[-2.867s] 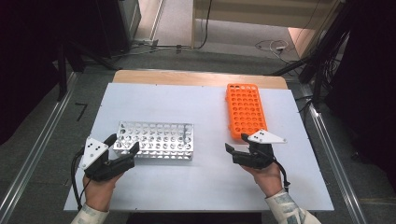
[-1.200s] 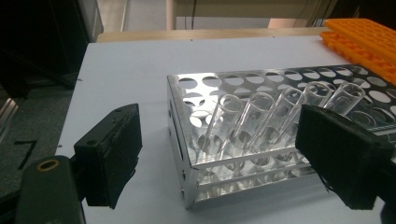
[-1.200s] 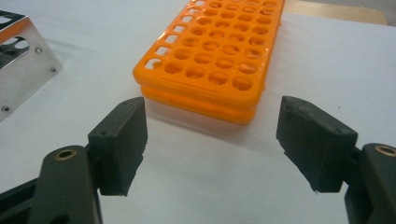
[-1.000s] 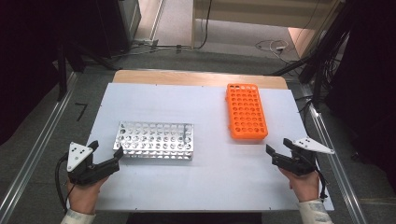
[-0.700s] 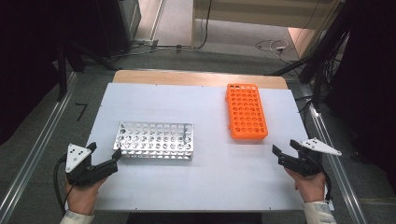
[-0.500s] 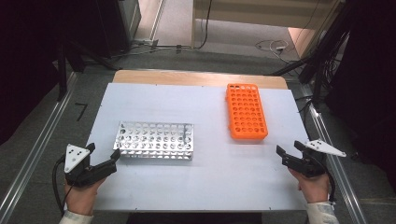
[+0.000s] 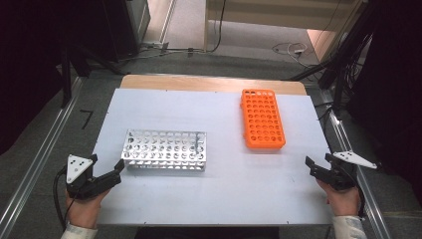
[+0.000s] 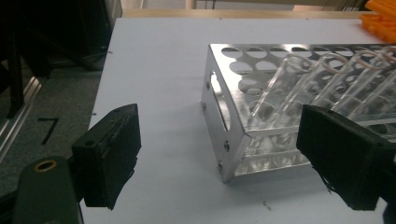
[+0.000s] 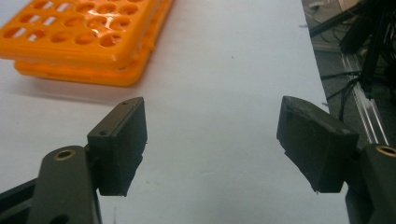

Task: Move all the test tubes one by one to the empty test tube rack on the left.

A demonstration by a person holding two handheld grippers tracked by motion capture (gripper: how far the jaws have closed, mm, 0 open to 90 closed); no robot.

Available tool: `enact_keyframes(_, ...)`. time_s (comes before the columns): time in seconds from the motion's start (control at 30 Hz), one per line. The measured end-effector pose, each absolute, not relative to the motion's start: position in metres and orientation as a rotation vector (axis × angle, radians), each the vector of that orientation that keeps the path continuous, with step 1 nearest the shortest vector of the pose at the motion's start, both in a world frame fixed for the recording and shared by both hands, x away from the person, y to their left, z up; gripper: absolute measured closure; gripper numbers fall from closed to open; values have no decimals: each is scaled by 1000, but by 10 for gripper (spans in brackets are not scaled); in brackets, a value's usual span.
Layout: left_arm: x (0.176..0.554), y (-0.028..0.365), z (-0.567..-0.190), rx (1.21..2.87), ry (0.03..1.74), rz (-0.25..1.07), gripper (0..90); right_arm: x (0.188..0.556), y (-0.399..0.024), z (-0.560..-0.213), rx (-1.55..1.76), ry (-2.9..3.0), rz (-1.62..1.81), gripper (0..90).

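A silver metal tube rack (image 7: 164, 149) lies on the left half of the white table (image 7: 199, 112). It holds clear glass tubes (image 8: 285, 84) that lean inside the rack (image 8: 243, 70). An orange plastic rack (image 7: 262, 119) lies at the right rear and reaches into the right gripper view (image 9: 88, 32) at the upper left. My left gripper (image 7: 105, 164) is open at the table's front left. Its jaws (image 8: 222, 126) stand on either side of the metal rack's near corner without touching it. My right gripper (image 7: 319, 160) is open at the front right edge, with bare table between its jaws (image 9: 217, 135).
A wooden strip (image 7: 214, 82) runs along the table's far edge. Metal rails (image 7: 30, 174) flank the table on both sides. Cables (image 7: 333, 74) lie on the floor at the right rear, near dark equipment. Grey floor (image 9: 345, 60) shows past the table's right edge.
My right gripper has slid right and a little toward the front edge, away from the orange rack. Both hands have drawn outward from the racks since the earliest frame. The left has barely moved lately.
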State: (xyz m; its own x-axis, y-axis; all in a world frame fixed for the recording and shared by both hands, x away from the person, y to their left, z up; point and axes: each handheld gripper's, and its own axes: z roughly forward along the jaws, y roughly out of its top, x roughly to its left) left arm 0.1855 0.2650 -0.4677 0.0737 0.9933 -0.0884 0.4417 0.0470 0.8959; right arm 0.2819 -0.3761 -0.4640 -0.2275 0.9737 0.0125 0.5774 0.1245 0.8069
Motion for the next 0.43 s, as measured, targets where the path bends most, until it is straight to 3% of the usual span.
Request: enact_keyframes(0.43, 199, 275, -486, 1554, 1602, 789, 131, 288, -384, -477, 1553, 1904, 922, 221)
